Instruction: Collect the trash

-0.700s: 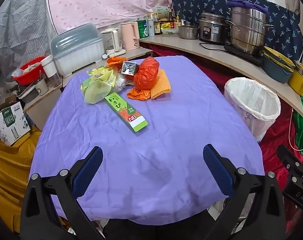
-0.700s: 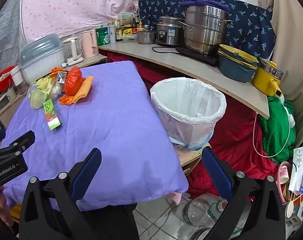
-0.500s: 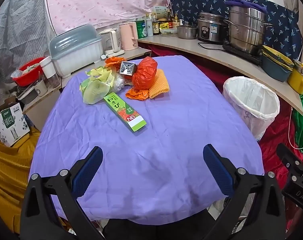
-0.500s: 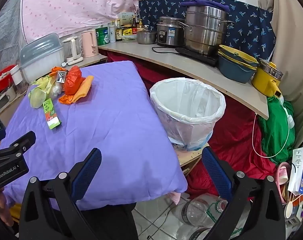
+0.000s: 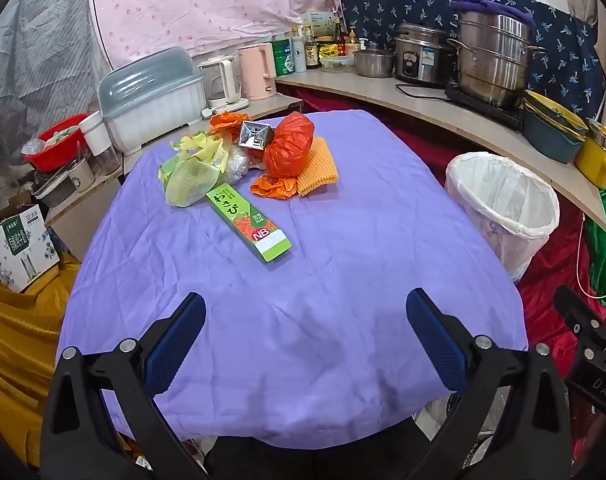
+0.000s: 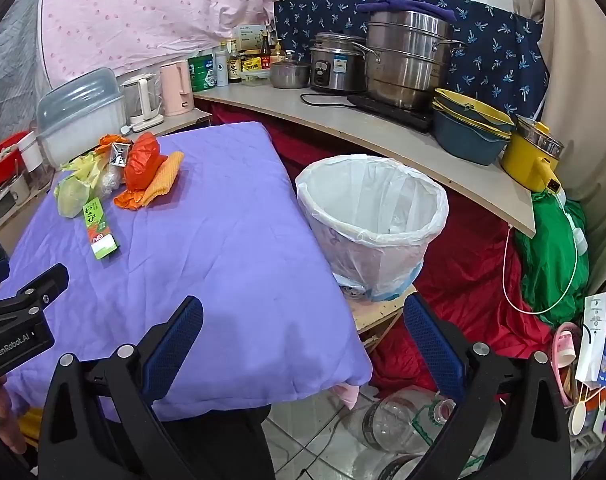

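Trash heaped upper left on purple counter [image 5: 343, 240]; both jaws spread, empty.
Left gripper [image 5: 305, 336], right gripper [image 6: 303, 332] low in frame; green box [image 5: 248, 221] near pile; bin [image 6: 373, 224] right.

Wall: draped with pink dotted fabric [image 5: 207, 4] and navy patterned cloth [image 6: 499, 48].
Counter [image 6: 383, 128]: curved, loaded with steel pots [image 6: 407, 60].
Floor [image 6: 323, 436]: pale tiles.

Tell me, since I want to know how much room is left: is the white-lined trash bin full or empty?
Empty as far as visible: the trash bin shows only bare white liner inside; its very bottom is hidden.
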Action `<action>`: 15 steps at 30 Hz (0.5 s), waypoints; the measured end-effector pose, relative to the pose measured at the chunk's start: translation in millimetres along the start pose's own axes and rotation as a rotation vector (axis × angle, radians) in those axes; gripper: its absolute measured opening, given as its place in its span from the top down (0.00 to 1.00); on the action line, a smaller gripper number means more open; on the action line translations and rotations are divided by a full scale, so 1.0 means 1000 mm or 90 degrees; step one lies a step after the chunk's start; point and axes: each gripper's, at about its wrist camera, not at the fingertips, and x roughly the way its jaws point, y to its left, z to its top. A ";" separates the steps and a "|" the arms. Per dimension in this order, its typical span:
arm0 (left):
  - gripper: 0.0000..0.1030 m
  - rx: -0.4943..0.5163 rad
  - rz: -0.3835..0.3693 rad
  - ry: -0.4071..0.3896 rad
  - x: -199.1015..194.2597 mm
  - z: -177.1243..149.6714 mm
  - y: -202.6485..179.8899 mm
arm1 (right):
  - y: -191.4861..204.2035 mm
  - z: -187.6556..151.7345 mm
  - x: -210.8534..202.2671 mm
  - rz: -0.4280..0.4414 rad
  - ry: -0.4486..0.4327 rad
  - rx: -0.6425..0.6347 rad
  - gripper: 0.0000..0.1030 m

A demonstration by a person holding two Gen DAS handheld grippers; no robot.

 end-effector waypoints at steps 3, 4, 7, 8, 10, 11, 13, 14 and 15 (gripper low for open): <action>0.07 -0.001 -0.002 0.000 0.002 -0.004 0.005 | -0.001 0.001 -0.002 0.001 -0.001 0.002 0.07; 0.07 0.000 -0.003 0.000 0.002 -0.005 0.005 | -0.001 0.002 -0.002 0.001 0.000 0.002 0.07; 0.07 -0.001 -0.001 -0.003 0.002 -0.005 0.004 | 0.001 0.003 -0.001 0.000 0.000 0.001 0.07; 0.07 -0.001 -0.001 -0.002 0.003 -0.005 0.004 | 0.001 0.003 -0.002 0.000 0.000 0.001 0.07; 0.07 -0.001 -0.001 -0.002 0.004 -0.006 0.004 | 0.001 0.003 -0.002 0.000 0.001 0.001 0.07; 0.07 -0.001 -0.001 -0.002 0.004 -0.006 0.004 | 0.000 0.003 -0.001 0.000 0.000 0.000 0.07; 0.07 -0.001 -0.001 -0.002 0.006 -0.007 0.004 | 0.001 0.003 -0.001 -0.001 0.000 0.000 0.07; 0.07 -0.001 -0.002 -0.001 0.006 -0.008 0.004 | 0.001 0.003 -0.002 -0.001 0.000 0.000 0.07; 0.07 -0.001 -0.001 -0.001 0.007 -0.009 0.004 | 0.001 0.003 -0.001 0.000 0.000 0.000 0.07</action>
